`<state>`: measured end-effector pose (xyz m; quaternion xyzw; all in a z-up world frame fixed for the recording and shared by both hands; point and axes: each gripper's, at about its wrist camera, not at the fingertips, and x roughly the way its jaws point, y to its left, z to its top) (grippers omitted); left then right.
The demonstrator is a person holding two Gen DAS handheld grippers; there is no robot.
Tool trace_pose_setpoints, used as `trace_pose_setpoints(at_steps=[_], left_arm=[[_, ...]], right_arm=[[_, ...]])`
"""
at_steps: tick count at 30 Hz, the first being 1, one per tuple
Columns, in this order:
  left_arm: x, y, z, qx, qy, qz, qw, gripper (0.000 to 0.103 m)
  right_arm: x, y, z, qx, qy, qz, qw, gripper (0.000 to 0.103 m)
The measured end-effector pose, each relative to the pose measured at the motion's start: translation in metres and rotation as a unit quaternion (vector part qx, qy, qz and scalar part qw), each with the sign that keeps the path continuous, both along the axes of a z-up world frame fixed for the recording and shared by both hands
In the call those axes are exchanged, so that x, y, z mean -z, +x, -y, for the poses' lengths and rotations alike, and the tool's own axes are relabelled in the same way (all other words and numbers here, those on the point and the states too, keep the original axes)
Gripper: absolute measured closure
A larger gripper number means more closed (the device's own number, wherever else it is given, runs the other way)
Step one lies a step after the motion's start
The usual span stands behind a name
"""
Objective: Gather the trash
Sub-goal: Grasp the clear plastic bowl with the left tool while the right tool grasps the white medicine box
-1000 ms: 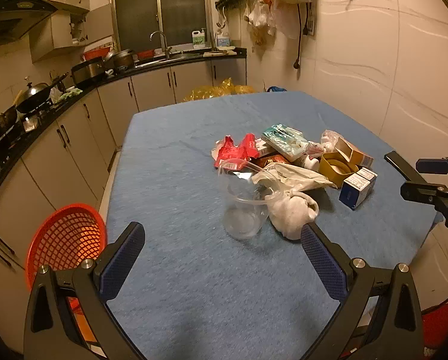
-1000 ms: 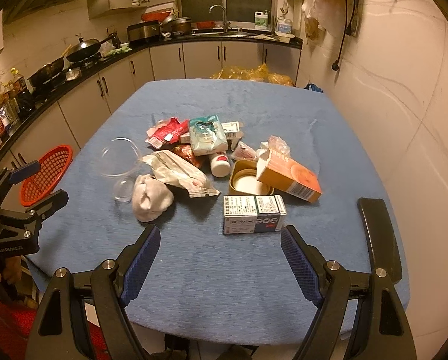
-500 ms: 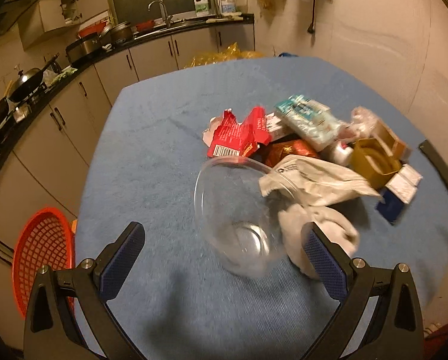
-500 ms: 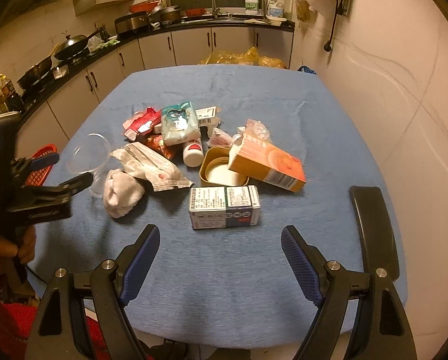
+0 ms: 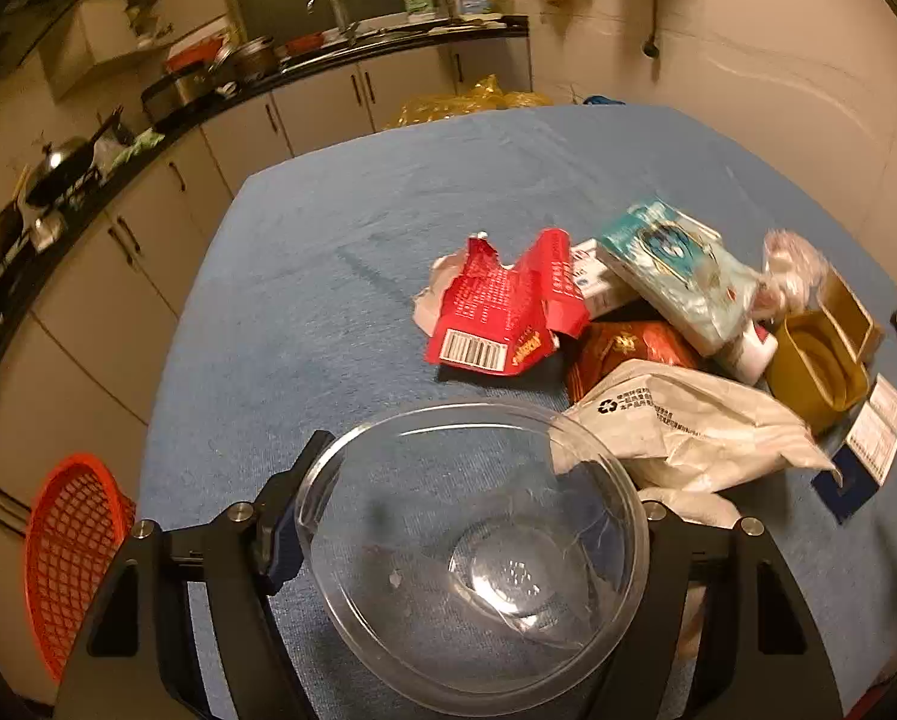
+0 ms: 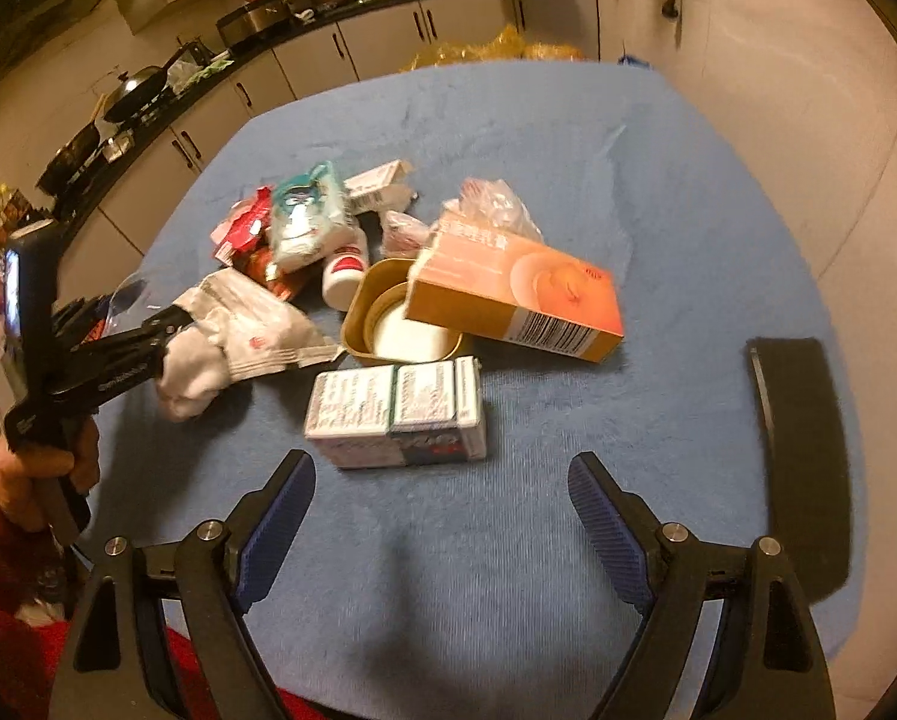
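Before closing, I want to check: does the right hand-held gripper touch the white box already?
Apart. The right wrist view shows blue cloth between the right hand-held gripper's open fingertips and the white box.

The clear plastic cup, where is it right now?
In the left wrist view the clear plastic cup sits low in the middle, between the left gripper's jaws, with the crumpled white paper bag touching its right rim.

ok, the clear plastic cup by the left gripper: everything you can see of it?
The clear plastic cup is thin, transparent and empty, wide round rim, narrower base, tilted towards the camera. It sits on the blue tablecloth between the left gripper's fingers, whose jaws have just been closing around it. A white wrapper overlaps its rim.
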<state>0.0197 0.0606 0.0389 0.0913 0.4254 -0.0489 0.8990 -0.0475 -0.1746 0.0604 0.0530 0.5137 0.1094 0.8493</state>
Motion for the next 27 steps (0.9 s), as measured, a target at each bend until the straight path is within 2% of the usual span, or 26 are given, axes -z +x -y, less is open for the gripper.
trace_pose_setpoints(at_steps=[6, 10, 14, 18, 20, 25, 27], left_arm=[[-0.011, -0.007, -0.017, -0.027, -0.029, 0.001, 0.9992, 0.033], [-0.017, -0.011, -0.024, -0.049, -0.043, -0.003, 0.9979, 0.033], [-0.019, -0.019, -0.032, -0.066, -0.048, -0.007, 0.9967, 0.033], [-0.02, -0.026, -0.035, -0.074, -0.052, -0.007, 0.9959, 0.033], [-0.021, -0.029, -0.036, -0.077, -0.055, -0.008, 0.9955, 0.033], [-0.025, -0.033, -0.035, -0.074, -0.057, -0.005, 0.9956, 0.033], [-0.027, -0.037, -0.033, -0.073, -0.056, -0.004, 0.9957, 0.033]], right_arm=[[0.023, 0.036, 0.008, -0.013, 0.038, -0.031, 0.999, 0.013], [0.034, 0.049, -0.003, -0.046, 0.062, -0.045, 0.996, 0.013], [0.032, 0.038, -0.029, -0.115, 0.084, -0.057, 0.988, 0.013], [0.026, 0.014, -0.053, -0.197, 0.11, -0.082, 0.971, 0.014], [0.023, 0.007, -0.059, -0.217, 0.095, -0.076, 0.968, 0.015], [0.017, 0.025, -0.054, -0.206, 0.041, -0.041, 0.977, 0.015], [0.018, 0.035, -0.058, -0.221, 0.035, -0.039, 0.974, 0.019]])
